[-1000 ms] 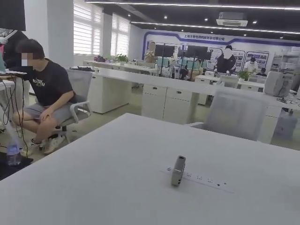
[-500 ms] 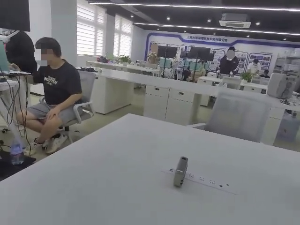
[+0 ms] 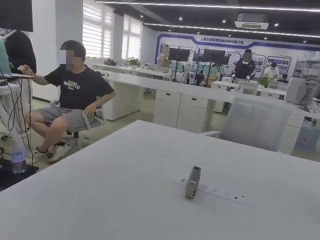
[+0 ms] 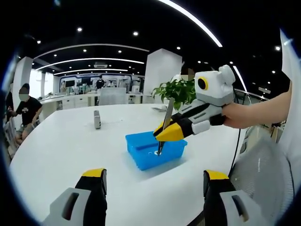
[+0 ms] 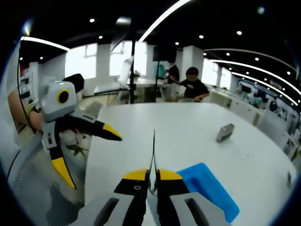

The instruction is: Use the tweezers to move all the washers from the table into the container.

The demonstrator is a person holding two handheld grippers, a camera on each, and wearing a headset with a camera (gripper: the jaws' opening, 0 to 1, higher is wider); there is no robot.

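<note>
In the left gripper view, my right gripper [image 4: 161, 135] comes in from the right, shut on metal tweezers [image 4: 165, 123]. Their tips point down into the blue container [image 4: 141, 149] on the white table [image 4: 70, 150]. A tiny speck sits at the tips, too small to identify. My left gripper [image 4: 155, 175] stands open before the container, nothing between its fingers. In the right gripper view, the right gripper [image 5: 151, 172] clamps the tweezers [image 5: 154, 150], with the blue container [image 5: 209, 190] just right of them. The open left gripper [image 5: 91, 157] hangs at the left.
A small grey device [image 3: 191, 181] stands on a flush power strip [image 3: 220, 192] on the white table [image 3: 100, 200]. A person sits on a chair [image 3: 75, 100] beyond the table's far left edge. An empty office chair [image 3: 255, 122] stands behind the table. A potted plant [image 4: 176, 92] is past the container.
The seated person at the left has swung round on the chair toward the right. The head camera has shifted slightly; the table and grey device have not moved.
</note>
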